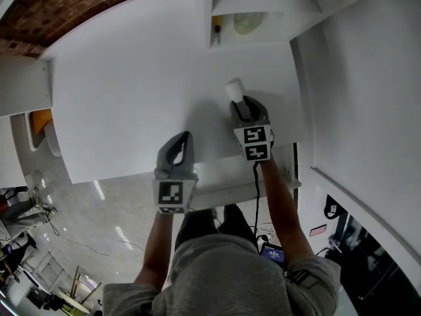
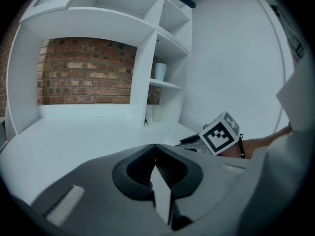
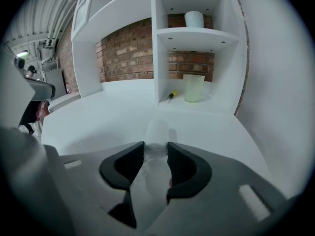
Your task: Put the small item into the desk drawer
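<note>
A small translucent bottle with a white top lies on the white desk, right of centre. My right gripper reaches down onto its near end. In the right gripper view the bottle sits between the two dark jaw tips, which touch its sides, so the right gripper is shut on it. My left gripper hovers over the desk's front edge, left of the right one. Its jaws meet at the tips with nothing between them. A white ledge juts out under the desk's front edge; I cannot tell whether it is the drawer.
A white shelf unit stands at the back right of the desk. Its lowest bay holds a pale green cup and a yellow-handled screwdriver; a white cup stands one shelf up. A white wall runs along the right.
</note>
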Motion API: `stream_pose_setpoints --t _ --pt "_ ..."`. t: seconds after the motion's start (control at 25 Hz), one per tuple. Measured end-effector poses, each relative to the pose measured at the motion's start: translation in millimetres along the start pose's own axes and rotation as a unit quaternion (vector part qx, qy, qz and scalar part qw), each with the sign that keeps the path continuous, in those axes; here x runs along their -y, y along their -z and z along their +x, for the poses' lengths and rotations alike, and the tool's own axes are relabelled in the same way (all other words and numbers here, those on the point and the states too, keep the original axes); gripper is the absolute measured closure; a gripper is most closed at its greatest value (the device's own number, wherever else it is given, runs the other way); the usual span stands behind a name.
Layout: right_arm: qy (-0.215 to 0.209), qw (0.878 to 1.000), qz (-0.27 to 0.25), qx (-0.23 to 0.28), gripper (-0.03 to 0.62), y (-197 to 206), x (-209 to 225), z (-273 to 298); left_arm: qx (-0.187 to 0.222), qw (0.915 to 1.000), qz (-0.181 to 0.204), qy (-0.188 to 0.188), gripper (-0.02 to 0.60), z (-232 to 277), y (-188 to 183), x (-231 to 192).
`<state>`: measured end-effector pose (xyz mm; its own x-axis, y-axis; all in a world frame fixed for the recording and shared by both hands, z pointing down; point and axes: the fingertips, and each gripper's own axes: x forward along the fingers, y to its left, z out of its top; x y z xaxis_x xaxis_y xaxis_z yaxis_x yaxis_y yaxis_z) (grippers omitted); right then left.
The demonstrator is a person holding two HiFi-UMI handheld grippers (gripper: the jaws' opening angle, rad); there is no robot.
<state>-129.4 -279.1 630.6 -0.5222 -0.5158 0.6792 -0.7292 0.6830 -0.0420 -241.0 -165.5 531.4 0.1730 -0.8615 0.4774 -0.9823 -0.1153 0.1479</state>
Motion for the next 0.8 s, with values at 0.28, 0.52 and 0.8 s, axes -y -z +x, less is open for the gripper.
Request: stream_pose_setpoints --t 0.28,0.52,0.8 --pt "0.008 1.000 -0.001 0.022 0.444 -11 2 -17 0.007 1.0000 0.007 -0.001 0.569 -9 -8 5" --pt "0.018 0.998 -0.008 0.053 0.444 -29 4 -50 0.026 0.9994 0.020 -0.001 0.569 -23 -19 16" --pt "0.030 0.995 -0.012 0.099 0.444 -52 5 -106 0.048 0.9981 0.036 0.005 0.569 -45 -34 39"
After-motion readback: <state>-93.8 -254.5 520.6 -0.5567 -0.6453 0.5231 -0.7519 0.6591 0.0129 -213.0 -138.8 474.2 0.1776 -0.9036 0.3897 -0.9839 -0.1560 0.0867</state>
